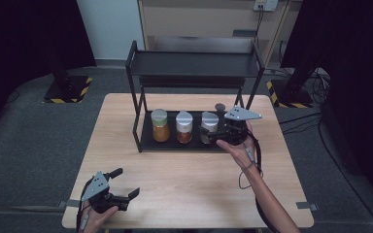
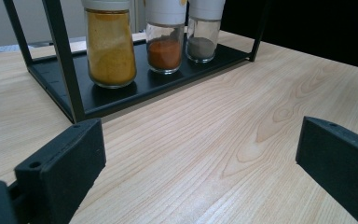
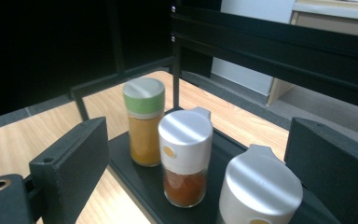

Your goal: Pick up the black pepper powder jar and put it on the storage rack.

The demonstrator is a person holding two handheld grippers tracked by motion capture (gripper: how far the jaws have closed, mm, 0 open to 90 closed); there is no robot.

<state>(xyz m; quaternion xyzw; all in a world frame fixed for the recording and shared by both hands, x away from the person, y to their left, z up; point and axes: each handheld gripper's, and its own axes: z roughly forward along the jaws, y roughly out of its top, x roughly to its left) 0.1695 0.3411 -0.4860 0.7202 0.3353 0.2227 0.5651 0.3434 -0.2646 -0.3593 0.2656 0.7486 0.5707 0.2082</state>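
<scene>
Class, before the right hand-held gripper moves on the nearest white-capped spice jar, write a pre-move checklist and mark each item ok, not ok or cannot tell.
1. Right hand-held gripper jaws open: ok.
2. White-capped glass jar of grey powder upright on black metal rack's lower tray: ok.
3. Jar between the jaws, pads not touching: cannot tell.
4. Gap to white-capped glass jar of red spice: ok.
5. Left hand-held gripper away from the rack, open: ok.

Your left gripper (image 1: 126, 193) is resting low, jaws gaping wide. Your right gripper (image 1: 209, 136) is reaching forward, seemingly gripping nothing.
</scene>
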